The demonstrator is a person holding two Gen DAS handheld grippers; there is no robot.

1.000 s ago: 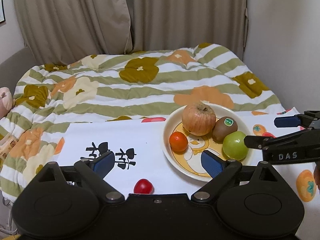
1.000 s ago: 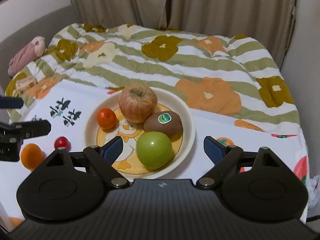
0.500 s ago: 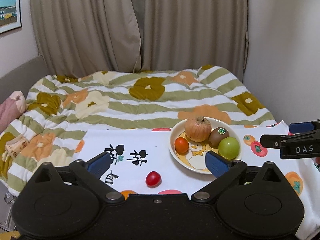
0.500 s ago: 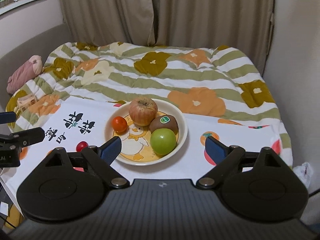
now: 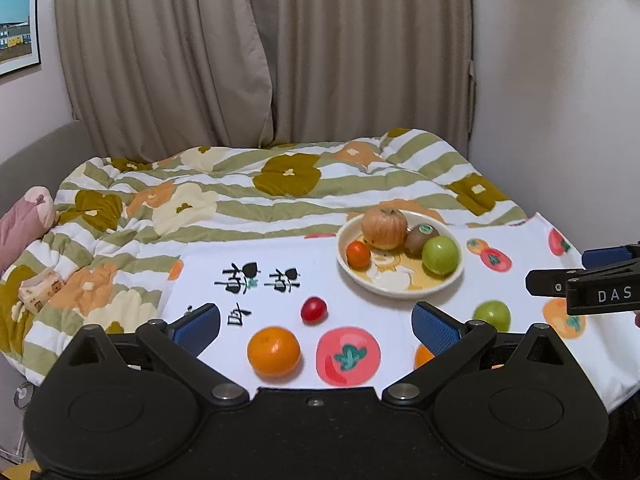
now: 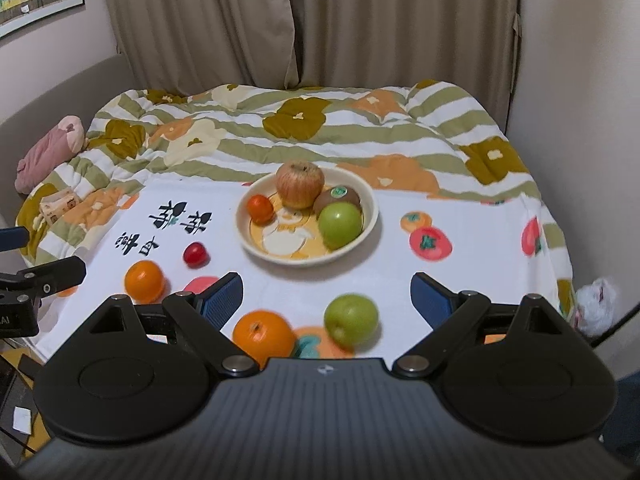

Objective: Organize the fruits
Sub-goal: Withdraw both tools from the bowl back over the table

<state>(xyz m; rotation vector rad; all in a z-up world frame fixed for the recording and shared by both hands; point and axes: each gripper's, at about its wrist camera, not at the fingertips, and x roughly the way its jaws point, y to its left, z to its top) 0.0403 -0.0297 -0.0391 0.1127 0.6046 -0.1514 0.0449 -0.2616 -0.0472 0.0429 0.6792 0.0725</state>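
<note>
White printed cloth [image 6: 384, 276] lies over the near part of a bed w/ a striped floral quilt [image 6: 248, 136]; cloth's right edge drops off close to the wall, its left edge meets the quilt. Open cloth runs along the right side and in a strip between plate and near-edge fruit. Left gripper [image 5: 316, 322] jaws wide, nothing between them; right gripper [image 6: 327, 294] likewise wide and empty — both hang over the near edge. Cream plate [image 6: 370, 222] sits toward the cloth's far edge, centre-right, holding a red-yellow apple [image 6: 299, 184], a kiwi [image 6: 338, 199] w/ sticker, a green apple [image 6: 340, 225] and a small orange tomato [image 6: 260, 209]. Loose on the cloth: red cherry tomato [image 6: 196, 255] left of the plate, one orange [image 6: 144, 281] near the left edge, a second orange [image 6: 263, 336] and a second green apple [image 6: 351, 320] at the near edge. Second green apple is blurred; second orange partly cut off by the gripper body. Pink item [image 6: 48, 152] at the quilt's left edge — can't identify.
</note>
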